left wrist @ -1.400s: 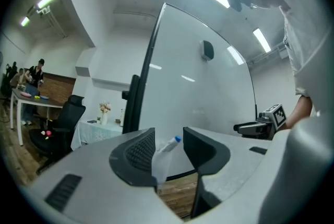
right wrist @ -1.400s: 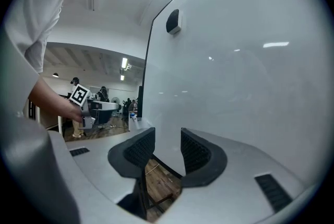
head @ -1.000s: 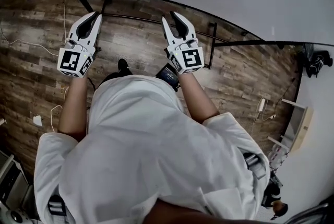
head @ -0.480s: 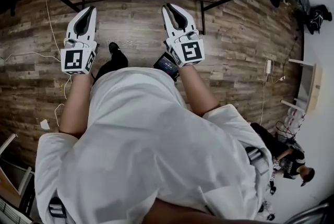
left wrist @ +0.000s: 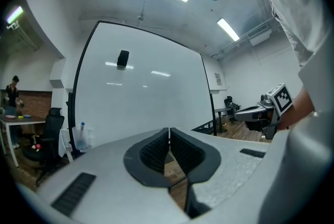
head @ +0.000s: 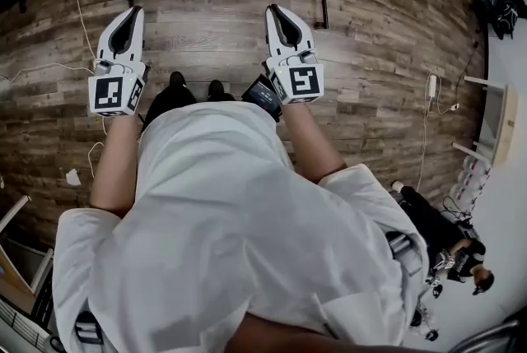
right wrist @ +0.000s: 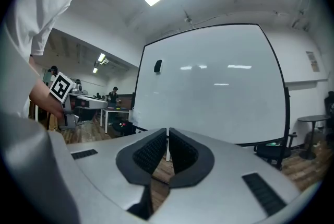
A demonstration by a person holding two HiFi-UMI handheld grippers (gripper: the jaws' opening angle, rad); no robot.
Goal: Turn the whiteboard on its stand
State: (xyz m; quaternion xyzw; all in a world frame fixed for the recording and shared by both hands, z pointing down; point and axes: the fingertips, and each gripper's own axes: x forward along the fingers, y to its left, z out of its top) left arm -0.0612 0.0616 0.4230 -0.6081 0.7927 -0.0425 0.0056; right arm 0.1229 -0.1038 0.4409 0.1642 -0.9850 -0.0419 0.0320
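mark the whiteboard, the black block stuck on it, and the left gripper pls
whiteboard (left wrist: 151,103): left gripper view, bare middle of its white face.
black block (left wrist: 123,58): left gripper view, its centre, high on the board's left side.
left gripper (head: 132,11): head view, at its shut, empty fingertips.

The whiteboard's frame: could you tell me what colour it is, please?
Black frame, clearest in the left gripper view.

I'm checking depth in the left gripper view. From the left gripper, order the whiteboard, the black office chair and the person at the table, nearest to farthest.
1. Whiteboard: straight ahead, filling the middle of the view.
2. Black office chair: lower left, beyond the board's left edge.
3. Person: far left edge, deepest in the room.
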